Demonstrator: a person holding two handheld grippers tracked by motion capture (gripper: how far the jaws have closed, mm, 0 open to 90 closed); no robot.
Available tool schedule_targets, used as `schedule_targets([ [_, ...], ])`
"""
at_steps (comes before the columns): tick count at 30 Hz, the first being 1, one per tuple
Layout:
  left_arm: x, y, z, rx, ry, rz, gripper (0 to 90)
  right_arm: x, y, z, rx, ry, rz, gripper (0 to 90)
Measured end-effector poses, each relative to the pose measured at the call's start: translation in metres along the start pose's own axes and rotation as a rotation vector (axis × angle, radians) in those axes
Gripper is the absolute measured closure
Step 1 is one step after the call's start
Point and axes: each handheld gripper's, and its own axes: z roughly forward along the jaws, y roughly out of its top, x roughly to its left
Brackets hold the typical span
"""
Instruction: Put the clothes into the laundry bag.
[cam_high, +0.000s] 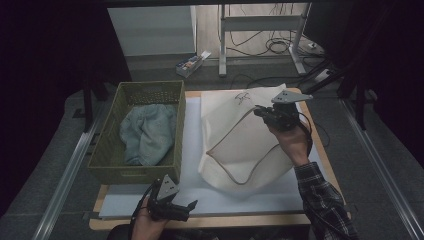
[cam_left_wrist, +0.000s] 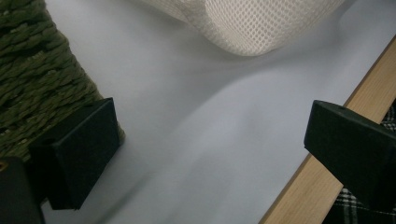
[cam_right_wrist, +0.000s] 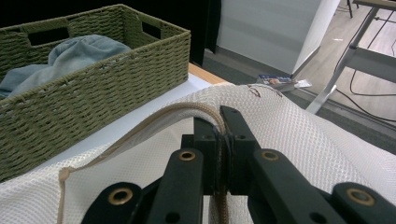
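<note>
So our right claw (cam_right_wrist: 223, 135) is clenched on the cream mesh laundry bag's (cam_high: 240, 145) zipper edge; the left claw (cam_high: 186, 206), released, idles at six o'clock. The faded blue denim garment (cam_high: 147, 132) remains in the green woven basket (cam_high: 101, 150), unloaded.

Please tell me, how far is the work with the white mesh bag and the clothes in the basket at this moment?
Early stage, it seems. Done: the right hand-held gripper is shut on the brown-trimmed edge of the white mesh bag, which lies on the white mat. In hand: lifting that edge, probably to open the bag. Left: the blue garment lies in the green woven basket, untouched; the left hand-held gripper is open at the table's near edge, holding nothing.
</note>
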Motion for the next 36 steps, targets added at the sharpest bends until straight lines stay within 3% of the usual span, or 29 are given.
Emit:
schedule_targets([
  [9, -0.001, 0.002, -0.003, -0.042, -0.039, -0.011, 3.2, -0.004, -0.006, -0.003, -0.011, -0.007, -0.002, 84.9],
  [15, 0.001, 0.003, -0.009, -0.080, -0.072, -0.018, 7.8, -0.004, -0.009, -0.003, -0.013, -0.006, -0.016, 84.7],
  [19, 0.000, 0.004, -0.010, -0.076, -0.077, -0.016, 6.9, -0.004, -0.010, -0.004, -0.012, -0.005, -0.030, 84.6],
  [23, -0.002, 0.007, -0.010, -0.078, -0.079, -0.005, 7.1, -0.003, -0.010, -0.004, -0.014, -0.003, -0.031, 84.6],
  [36, -0.007, 0.015, -0.017, -0.094, -0.031, 0.050, 6.0, -0.006, -0.010, -0.007, -0.022, -0.005, -0.033, 84.5],
])
